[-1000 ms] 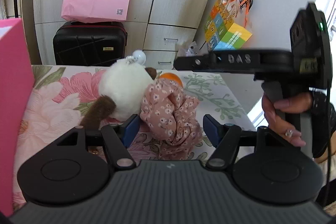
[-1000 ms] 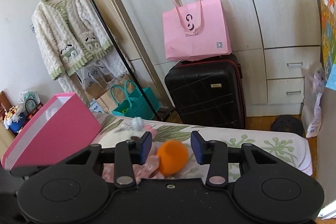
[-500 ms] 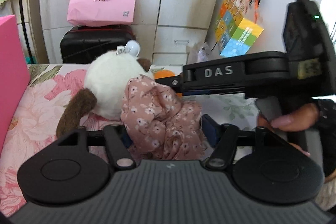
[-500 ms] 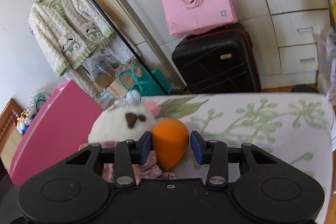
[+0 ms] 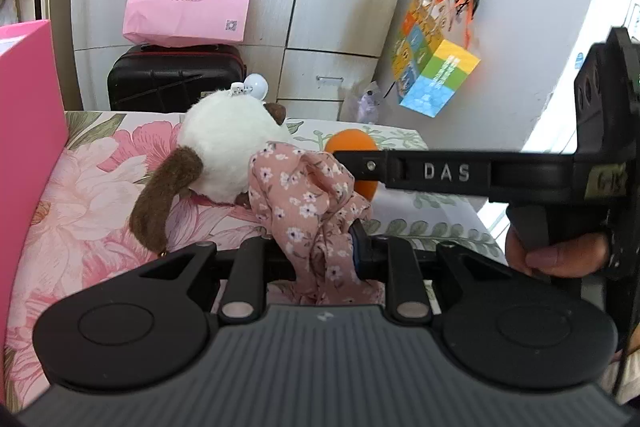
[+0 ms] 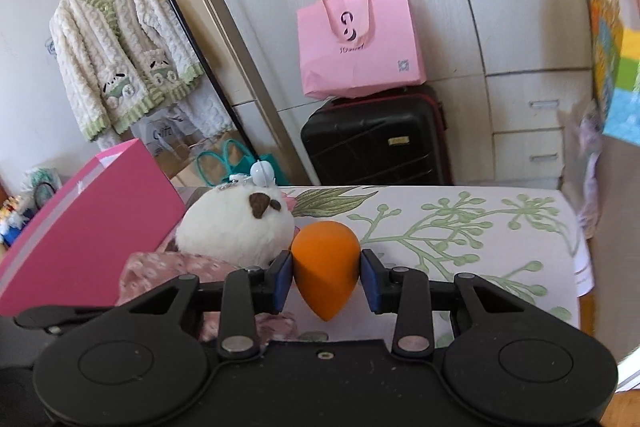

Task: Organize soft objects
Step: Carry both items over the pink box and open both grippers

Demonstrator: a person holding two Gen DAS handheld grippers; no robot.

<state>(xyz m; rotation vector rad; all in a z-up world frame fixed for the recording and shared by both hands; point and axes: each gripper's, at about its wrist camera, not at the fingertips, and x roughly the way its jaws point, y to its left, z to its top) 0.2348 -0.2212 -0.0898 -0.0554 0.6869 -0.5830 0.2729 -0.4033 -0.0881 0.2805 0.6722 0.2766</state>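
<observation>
Pink floral scrunchie (image 5: 312,203) is bunched on the floral bedsheet (image 5: 80,195), just in front of the white plush toy (image 5: 228,147) and touching it; it is pinched between the pads of the left gripper (image 5: 320,251), whose jaws have just been closing onto the fabric and now stand narrow. Orange teardrop sponge (image 6: 325,267) is seen just right of the plush, point toward the camera, clamped between the blue pads of the right gripper (image 6: 326,281); its jaws have been closing slightly onto it. The sponge appears raised off the sheet, though contact underneath cannot be told. A pink box (image 6: 92,223) stands at the left of the bed. Behind, a pink tote bag (image 6: 360,43) rests on a black suitcase (image 6: 376,143).
</observation>
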